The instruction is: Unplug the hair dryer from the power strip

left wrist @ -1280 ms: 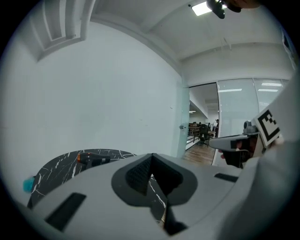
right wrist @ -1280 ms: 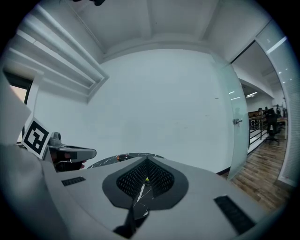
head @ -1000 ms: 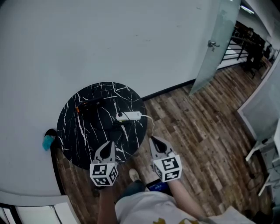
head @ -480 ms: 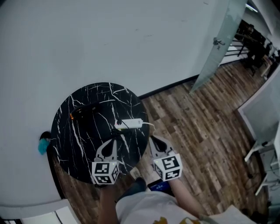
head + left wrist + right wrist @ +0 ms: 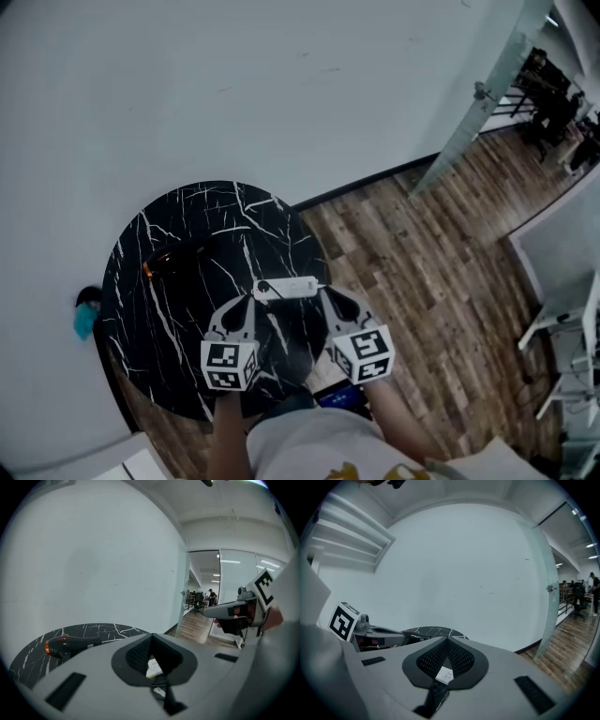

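Hair dryer [image 5: 176, 259] and strip look untouched, so the unplugging seems not yet begun. Nearest the person, the left gripper [image 5: 247, 303] and the right gripper [image 5: 328, 296] hang side by side over the near edge of the round black tabletop [image 5: 159, 328]. Both point forward and a little down, probably so one can steady the strip while the other takes the plug. Each has its fingers pressed together with nothing between them. Just past the tips, roughly between them, lies the white power strip [image 5: 291, 287], with a dark spot at its left end that looks like the plug [image 5: 265, 287]. Farther back and to the left, the hair dryer lies on its side, an orange spot at one end, apart from both grippers. Beyond it stands a plain white wall [image 5: 234, 84].
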`<state>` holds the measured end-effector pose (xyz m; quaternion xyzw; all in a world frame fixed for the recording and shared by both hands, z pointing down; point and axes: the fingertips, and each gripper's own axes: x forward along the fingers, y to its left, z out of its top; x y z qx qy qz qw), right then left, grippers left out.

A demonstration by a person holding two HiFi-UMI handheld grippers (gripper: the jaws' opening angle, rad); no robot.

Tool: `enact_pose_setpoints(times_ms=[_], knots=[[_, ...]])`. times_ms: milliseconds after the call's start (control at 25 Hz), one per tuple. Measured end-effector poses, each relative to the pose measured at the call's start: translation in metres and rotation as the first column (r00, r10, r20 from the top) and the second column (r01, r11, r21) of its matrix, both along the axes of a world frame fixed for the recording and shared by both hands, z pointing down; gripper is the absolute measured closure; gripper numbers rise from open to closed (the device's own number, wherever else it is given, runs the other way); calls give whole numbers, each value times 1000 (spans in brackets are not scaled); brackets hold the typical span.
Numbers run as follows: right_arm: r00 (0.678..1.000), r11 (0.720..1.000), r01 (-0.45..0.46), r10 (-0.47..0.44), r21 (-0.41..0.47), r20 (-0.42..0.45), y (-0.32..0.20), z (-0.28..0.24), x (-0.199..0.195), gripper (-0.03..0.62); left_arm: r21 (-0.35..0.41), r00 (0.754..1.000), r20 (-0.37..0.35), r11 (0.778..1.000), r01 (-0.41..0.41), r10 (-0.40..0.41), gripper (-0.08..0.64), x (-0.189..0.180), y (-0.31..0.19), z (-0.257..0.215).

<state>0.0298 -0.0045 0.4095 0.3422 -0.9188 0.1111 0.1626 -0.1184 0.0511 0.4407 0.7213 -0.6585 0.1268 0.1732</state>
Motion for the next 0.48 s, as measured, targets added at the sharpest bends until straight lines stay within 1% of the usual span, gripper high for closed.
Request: enact_pose_setpoints(times_ms=[80,240,320,480], knots=[[1000,1000,-1,1,-11,-7,-8,7,-8,594,-3,1000,-7,1000,-16,16,560,-6,-8,5],[1000,1000,-11,11,-22,-17,-21,19,-18,594,-37,998,-55,999,-32,30,560,-17,-20,19],[999,999,-12,11,-34,-32,-23,24,-20,595,-29,996,-75,999,-44,42,560,-20,-22,21],[999,999,-7,6,-41,-47,-28,28,-26,594,15,984,-156,997,-82,83,560,-18,-26,19]])
